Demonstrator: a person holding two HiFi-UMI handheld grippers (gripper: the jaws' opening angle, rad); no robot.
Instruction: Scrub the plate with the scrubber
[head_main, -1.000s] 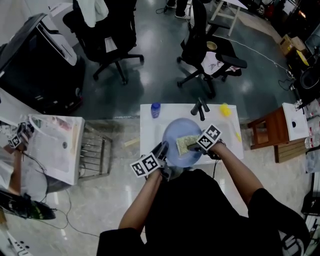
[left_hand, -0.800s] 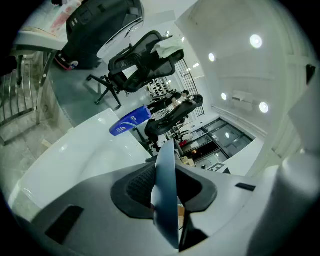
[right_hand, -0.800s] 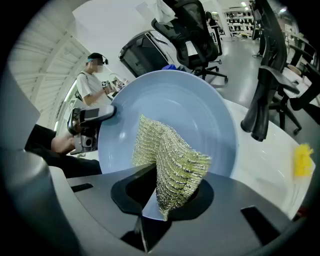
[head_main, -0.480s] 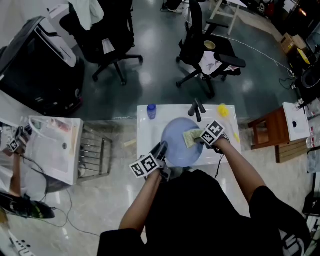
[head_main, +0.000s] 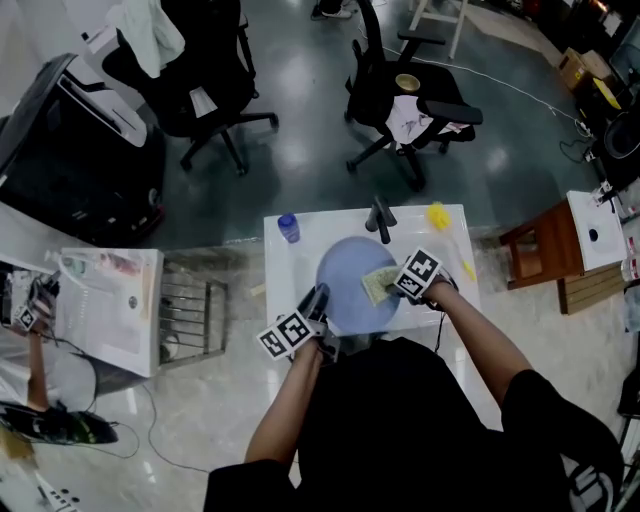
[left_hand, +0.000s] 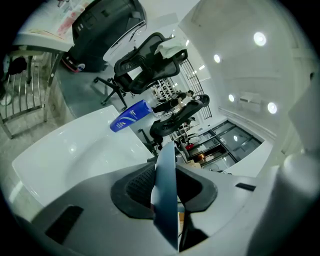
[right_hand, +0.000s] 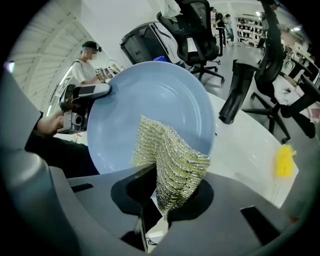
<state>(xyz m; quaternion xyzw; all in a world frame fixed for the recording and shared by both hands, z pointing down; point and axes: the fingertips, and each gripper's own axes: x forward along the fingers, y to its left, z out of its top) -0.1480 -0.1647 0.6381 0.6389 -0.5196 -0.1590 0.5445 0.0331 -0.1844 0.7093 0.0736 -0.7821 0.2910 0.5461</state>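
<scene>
Both held forward — left gripper (head_main: 322, 300) pinching plate (head_main: 345, 272), right gripper (head_main: 393, 288) pointing scrubber (head_main: 376, 286) down.

we see a round, pale blue plate (head_main: 345, 275) with a smooth, bare face, lifted over the white basin (head_main: 285, 285) with its hollow side showing to the head view. its near-left rim sits pinched between the jaws of the left gripper (head_main: 318, 300) – in the left gripper view the plate (left_hand: 165, 195) shows edge-on, a thin blue blade. the scrubber (head_main: 378, 285) is a yellow-green mesh cloth with a metallic glint, folded and crumpled. it lies against the plate's right half, touching the face. in the right gripper view the scrubber (right_hand: 170, 160) is clamped at its lower end in the right gripper (head_main: 392, 290) – its free part fans up over the plate (right_hand: 150, 95).
</scene>
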